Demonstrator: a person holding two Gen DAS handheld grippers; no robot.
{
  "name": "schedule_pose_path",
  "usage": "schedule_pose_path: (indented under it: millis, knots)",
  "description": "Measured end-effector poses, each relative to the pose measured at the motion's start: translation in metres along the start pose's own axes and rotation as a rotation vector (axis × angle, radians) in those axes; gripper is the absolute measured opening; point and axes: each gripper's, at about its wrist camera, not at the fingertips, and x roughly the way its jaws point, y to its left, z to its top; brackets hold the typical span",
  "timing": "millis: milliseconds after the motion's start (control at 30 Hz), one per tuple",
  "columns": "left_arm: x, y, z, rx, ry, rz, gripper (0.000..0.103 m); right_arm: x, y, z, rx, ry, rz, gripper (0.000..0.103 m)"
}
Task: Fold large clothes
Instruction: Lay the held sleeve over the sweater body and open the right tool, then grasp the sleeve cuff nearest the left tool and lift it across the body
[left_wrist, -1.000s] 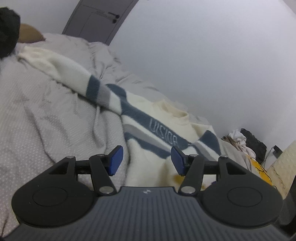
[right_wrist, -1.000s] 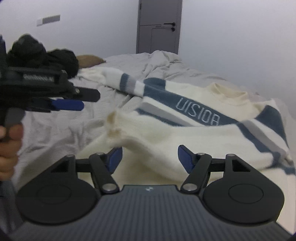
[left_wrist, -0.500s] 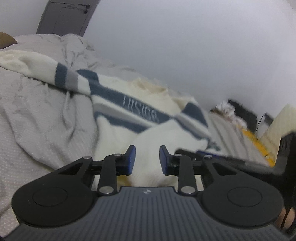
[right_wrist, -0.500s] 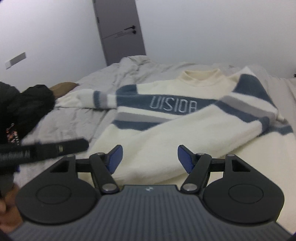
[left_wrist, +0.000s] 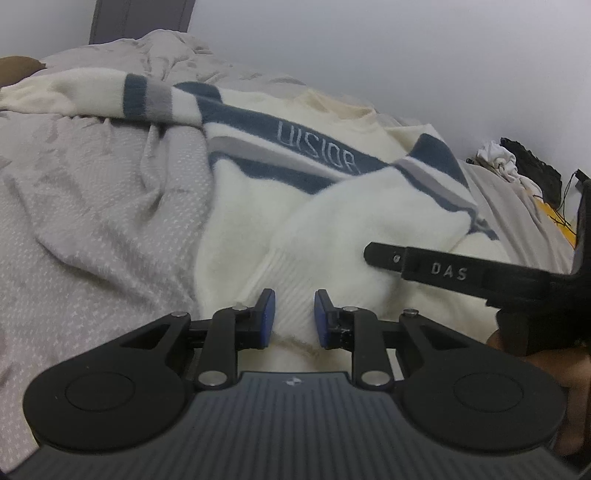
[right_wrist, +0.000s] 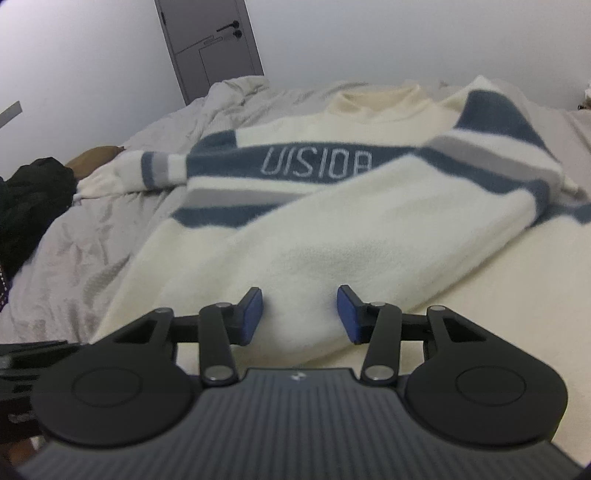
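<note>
The cream sweater (right_wrist: 332, 236) is lying across the bed (left_wrist: 92, 229), 1 sleeve folded inward. Both tools, left tool (left_wrist: 294, 317) and right tool (right_wrist: 300, 314), are hovering unclenched, grasping nothing. It looks soft, floppy; best pinched at the ribbed cuff (left_wrist: 291, 284).

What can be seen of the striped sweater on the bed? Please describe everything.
The sweater is cream, fuzzy knit, with blue and grey stripes and pale lettering on the blue chest band. It lies face up on the grey bedspread, collar towards the far wall. One sleeve stretches out sideways; the other sleeve is folded across the body. The left gripper has its ribbed cuff between its fingers, not yet shut. The right gripper is open just over the folded sleeve.
</note>
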Motion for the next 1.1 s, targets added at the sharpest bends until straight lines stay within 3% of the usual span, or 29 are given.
schedule_pose_path:
  millis: [267,367,533,700,1100]
  knots:
    - [-0.022,-0.002,0.017,-0.049,-0.064,0.045,0.032,-0.004,-0.002,-0.001,0.019,0.012,0.007,0.047]
    - [-0.020,0.011,0.039,-0.153,-0.069,0.079,0.047,-0.008,-0.002,0.000,0.023,0.011,0.014,0.048]
    - [0.001,0.041,0.088,-0.246,-0.083,0.196,0.047,-0.017,-0.005,0.004,0.057,0.005,0.076,0.050]
    - [0.005,0.083,0.127,-0.331,-0.189,0.266,0.055,-0.021,-0.003,0.002,0.042,0.000,0.114,0.051]
    - [0.021,0.210,0.149,-0.665,-0.372,0.261,0.056,0.000,0.002,0.004,0.014,-0.023,0.098,0.051]
